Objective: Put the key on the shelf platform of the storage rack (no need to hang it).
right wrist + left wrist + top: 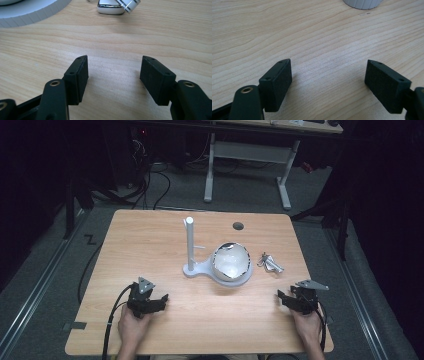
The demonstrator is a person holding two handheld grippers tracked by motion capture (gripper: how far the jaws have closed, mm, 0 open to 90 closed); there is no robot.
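Observation:
A white stand [191, 268] with an upright post [189, 241] sits mid-table. Beside it rests a round white base holding a shiny bowl-like dome [231, 261]. Small shiny metal pieces [269, 263] lie to its right, and one [113, 7] appears at the top of the right gripper view. My left gripper [161, 301] rests near the front left, open, nothing between its pads [277, 82]. My right gripper [281, 298] rests near the front right, open too, over bare wood [113, 72]. The white base's ribbed rim [362, 3] peeks in at the top of the left gripper view.
The wooden table [150, 240] has a dark round hole [238, 226] near its far edge. Beyond it stands a white desk frame [247, 157] with cables on the grey floor. Bare wood lies between the two grippers.

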